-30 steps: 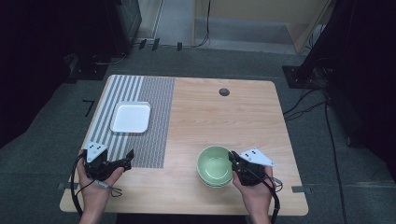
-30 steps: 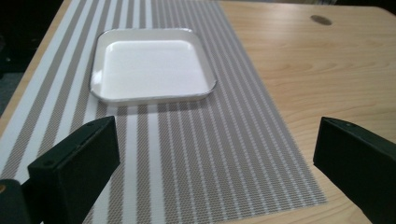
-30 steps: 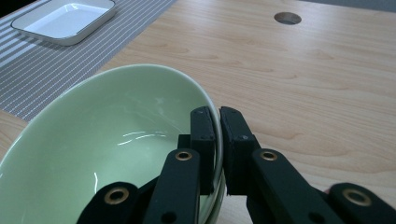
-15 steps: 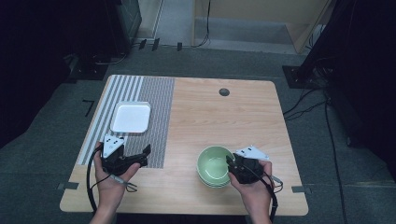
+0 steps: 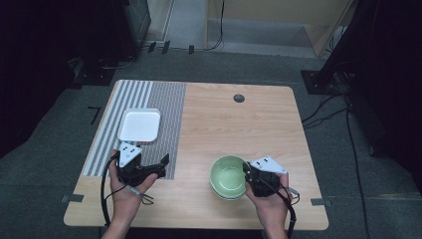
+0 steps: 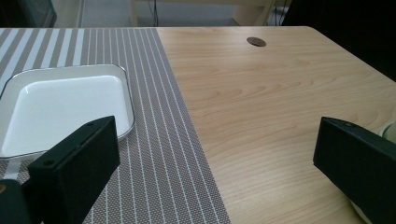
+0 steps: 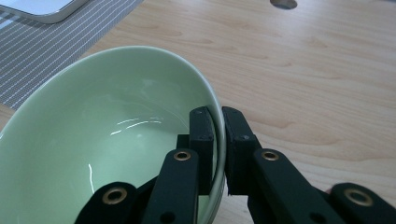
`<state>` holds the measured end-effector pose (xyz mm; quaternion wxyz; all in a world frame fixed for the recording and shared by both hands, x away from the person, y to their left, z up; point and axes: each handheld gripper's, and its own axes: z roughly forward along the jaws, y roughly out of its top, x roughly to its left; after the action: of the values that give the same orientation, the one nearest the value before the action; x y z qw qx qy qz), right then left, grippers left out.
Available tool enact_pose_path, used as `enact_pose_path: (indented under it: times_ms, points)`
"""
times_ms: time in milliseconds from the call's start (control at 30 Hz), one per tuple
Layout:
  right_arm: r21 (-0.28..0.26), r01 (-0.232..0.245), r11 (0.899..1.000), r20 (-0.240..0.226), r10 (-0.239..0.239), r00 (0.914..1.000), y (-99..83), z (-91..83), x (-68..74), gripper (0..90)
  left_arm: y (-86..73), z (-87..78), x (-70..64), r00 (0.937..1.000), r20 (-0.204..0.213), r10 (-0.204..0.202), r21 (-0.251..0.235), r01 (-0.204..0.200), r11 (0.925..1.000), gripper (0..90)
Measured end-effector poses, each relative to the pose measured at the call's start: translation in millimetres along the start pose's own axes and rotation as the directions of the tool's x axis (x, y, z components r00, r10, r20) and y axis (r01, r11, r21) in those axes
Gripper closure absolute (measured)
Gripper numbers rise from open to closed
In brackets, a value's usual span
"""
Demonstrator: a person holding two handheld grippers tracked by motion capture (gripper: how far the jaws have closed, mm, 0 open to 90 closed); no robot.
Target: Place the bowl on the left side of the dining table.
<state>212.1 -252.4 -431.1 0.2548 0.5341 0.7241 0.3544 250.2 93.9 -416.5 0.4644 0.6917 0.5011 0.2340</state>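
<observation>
Right gripper (image 7: 217, 135) pinched thin on bowl (image 5: 229, 177) rim, left gripper (image 5: 149, 169) spread wide beside plate (image 5: 140, 124). Risked bowl tilting, slipping, dropping back on tabletop (image 5: 239, 129).

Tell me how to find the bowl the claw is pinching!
Look at the wooden table, at its near edge towards the right. The green bowl sits there, its rim pinched by the right claw. It is round and green, unlike the square white plate.
</observation>
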Motion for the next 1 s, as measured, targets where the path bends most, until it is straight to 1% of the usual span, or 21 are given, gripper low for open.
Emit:
enact_pose_path:
  times_ms: [133, 233, 267, 467, 500, 700, 767, 800, 933, 1000]
  points:
    - [-0.012, 0.016, 1.0, 0.008, -0.016, 0.9998, -0.1, -1.4, 1.4, 85.3, 0.8, 1.1, -2.0, 1.0, 0.005, 0.0, -0.005, 0.0, 1.0, 0.0]
    - [-0.024, 0.039, 0.999, 0.02, -0.039, 0.999, -0.1, -2.6, 3.1, 85.4, 2.0, 2.3, -5.7, 0.9999, 0.015, 0.004, -0.006, -0.004, 1.0, 0.0]
    - [-0.024, 0.039, 0.999, 0.02, -0.039, 0.999, -0.1, -2.6, 3.1, 85.4, 2.0, 2.3, -5.7, 0.9999, 0.015, 0.004, -0.006, -0.004, 1.0, 0.0]
    - [-0.053, 0.076, 0.996, 0.037, -0.075, 0.9965, -0.4, -5.4, 5.4, 85.4, 3.9, 4.6, -14.5, 0.9993, 0.034, 0.016, -0.009, -0.016, 0.9998, 0.0]
    - [-0.056, 0.082, 0.995, 0.034, -0.081, 0.9962, -0.4, -6.3, 5.6, 85.4, 4.1, 4.9, -15.9, 0.9992, 0.035, 0.018, -0.01, -0.018, 0.9998, 0.0]
    - [-0.068, 0.092, 0.993, 0.033, -0.09, 0.9954, -0.4, -9.3, 4.6, 85.5, 3.7, 8.3, -23.5, 0.9981, 0.054, 0.032, -0.011, -0.031, 0.9994, 0.0]
    - [-0.077, 0.091, 0.993, 0.038, -0.089, 0.9953, -0.3, -10.4, 3.9, 85.5, 3.3, 9.8, -26.3, 0.9975, 0.06, 0.038, -0.009, -0.037, 0.9993, 0.0]
    - [-0.09, 0.085, 0.992, 0.039, -0.081, 0.9959, 0.4, -12.5, 2.7, 85.6, 3.1, 10.6, -27.8, 0.9972, 0.063, 0.041, -0.009, -0.041, 0.9991, 0.0]
    - [-0.107, 0.076, 0.991, 0.038, -0.072, 0.9966, 2.3, -15.5, 1.9, 85.6, 2.6, 12.5, -34.2, 0.9951, 0.085, 0.051, -0.007, -0.05, 0.9987, 0.0]
    - [-0.123, 0.082, 0.989, 0.047, -0.077, 0.9959, 4.2, -17.8, 2.6, 85.5, 2.6, 13.1, -36.6, 0.9943, 0.092, 0.053, -0.008, -0.053, 0.9986, 0.0]
